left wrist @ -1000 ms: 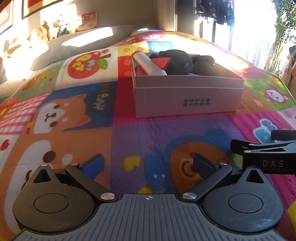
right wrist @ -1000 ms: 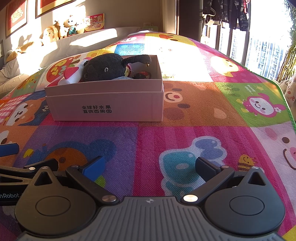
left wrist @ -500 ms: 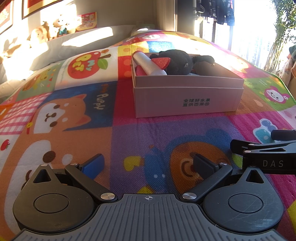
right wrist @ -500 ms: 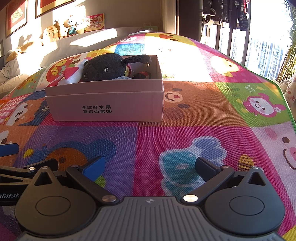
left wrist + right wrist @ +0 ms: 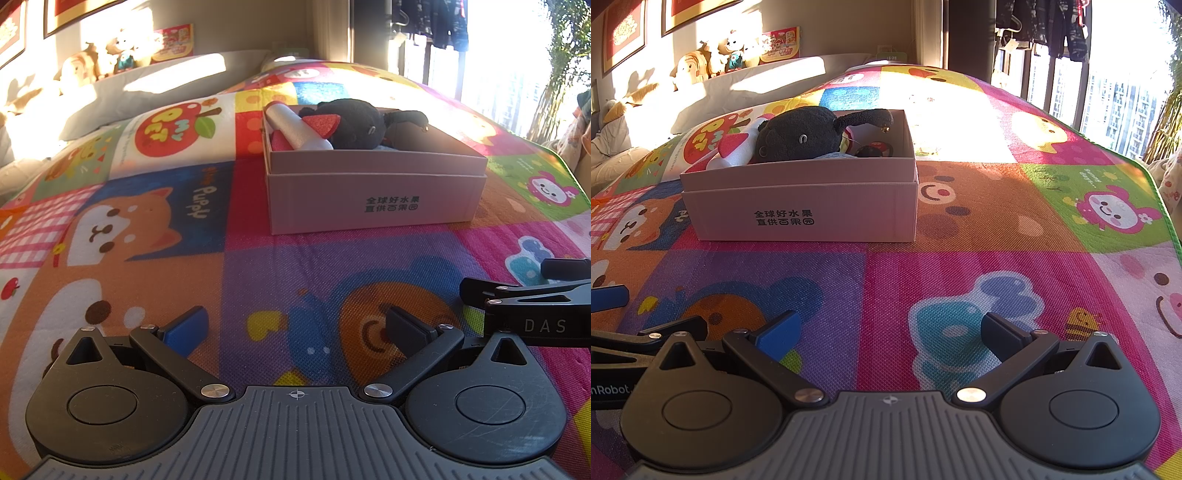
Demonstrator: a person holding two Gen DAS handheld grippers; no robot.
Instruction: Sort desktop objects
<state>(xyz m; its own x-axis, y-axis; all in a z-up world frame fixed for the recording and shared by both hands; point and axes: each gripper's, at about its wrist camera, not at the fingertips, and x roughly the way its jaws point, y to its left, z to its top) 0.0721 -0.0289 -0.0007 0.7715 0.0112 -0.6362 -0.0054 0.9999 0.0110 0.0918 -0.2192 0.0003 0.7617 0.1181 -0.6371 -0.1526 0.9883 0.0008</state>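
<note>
A pale pink cardboard box (image 5: pixel 376 199) (image 5: pixel 801 206) with black printed characters stands on the colourful cartoon mat. Inside it lie a black plush toy (image 5: pixel 358 123) (image 5: pixel 801 134), a white cylinder (image 5: pixel 295 129) with a red piece beside it, and a small dark round item (image 5: pixel 875 149). My left gripper (image 5: pixel 295 326) rests low over the mat well in front of the box, open and empty. My right gripper (image 5: pixel 890 330) sits beside it to the right, also open and empty. Each gripper shows at the edge of the other's view.
The cartoon play mat (image 5: pixel 997 229) covers the whole surface. Grey pillows (image 5: pixel 155 88) and several stuffed toys (image 5: pixel 705 62) line the back wall at the left. A bright window with hanging clothes (image 5: pixel 1052 26) is at the right. The mat's green edge (image 5: pixel 1160 192) runs along the right.
</note>
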